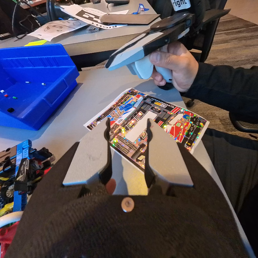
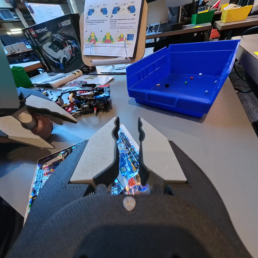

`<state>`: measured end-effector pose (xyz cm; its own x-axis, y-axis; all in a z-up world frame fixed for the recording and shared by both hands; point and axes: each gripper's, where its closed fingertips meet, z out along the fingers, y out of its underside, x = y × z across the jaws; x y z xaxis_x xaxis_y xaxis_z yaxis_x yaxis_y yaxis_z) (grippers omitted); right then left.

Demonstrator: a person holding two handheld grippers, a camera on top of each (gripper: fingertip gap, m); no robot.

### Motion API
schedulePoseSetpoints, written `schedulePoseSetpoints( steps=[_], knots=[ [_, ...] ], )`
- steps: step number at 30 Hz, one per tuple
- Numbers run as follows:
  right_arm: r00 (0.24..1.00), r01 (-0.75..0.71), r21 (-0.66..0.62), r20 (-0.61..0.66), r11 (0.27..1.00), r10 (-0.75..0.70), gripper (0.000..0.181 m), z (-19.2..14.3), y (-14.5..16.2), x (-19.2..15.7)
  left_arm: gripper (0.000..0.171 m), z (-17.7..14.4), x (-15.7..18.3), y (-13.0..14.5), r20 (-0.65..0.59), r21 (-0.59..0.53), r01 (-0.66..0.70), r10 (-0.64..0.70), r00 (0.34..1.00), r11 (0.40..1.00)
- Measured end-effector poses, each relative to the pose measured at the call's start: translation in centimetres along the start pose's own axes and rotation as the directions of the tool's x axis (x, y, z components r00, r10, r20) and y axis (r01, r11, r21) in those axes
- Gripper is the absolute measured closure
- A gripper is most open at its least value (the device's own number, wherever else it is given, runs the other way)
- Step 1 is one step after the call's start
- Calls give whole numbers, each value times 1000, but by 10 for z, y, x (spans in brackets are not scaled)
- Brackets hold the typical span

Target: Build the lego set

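A holographic sticker sheet (image 1: pixel 181 125) lies flat on the grey table near its front edge. My left gripper (image 1: pixel 128 121) is open and empty, its fingertips hovering over the sheet's near half. My right gripper (image 2: pixel 128 118) is open and empty, held above the same sheet (image 2: pixel 47 171). It also shows in the left wrist view (image 1: pixel 108 65), raised above the sheet's far side in a person's hand. The partly built lego car (image 2: pixel 86 97) lies on the table behind the sheet, and at the left in the left wrist view (image 1: pixel 21 167).
A blue bin (image 2: pixel 181 86) with several small loose pieces stands at the right, and also shows in the left wrist view (image 1: pixel 34 86). The set's box (image 2: pixel 55 41), an open booklet (image 2: pixel 62 79) and an instruction stand (image 2: pixel 111 27) are at the back. The left gripper (image 2: pixel 64 134) is at the left. The grippers' ends are close to 12 centimetres from one another.
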<state>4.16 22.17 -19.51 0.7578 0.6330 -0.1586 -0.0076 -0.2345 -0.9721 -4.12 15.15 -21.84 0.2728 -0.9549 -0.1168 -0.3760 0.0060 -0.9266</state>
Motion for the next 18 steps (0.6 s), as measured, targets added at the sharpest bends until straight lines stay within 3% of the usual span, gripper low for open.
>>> schedulePoseSetpoints(
  steps=[18],
  knots=[
    [1000, -1, 14, 10, 1000, 1, 158, -1, -1, -2, 122, 2, 1, 3, 2, -25, -3, 3, 1000, 1000]
  ],
)
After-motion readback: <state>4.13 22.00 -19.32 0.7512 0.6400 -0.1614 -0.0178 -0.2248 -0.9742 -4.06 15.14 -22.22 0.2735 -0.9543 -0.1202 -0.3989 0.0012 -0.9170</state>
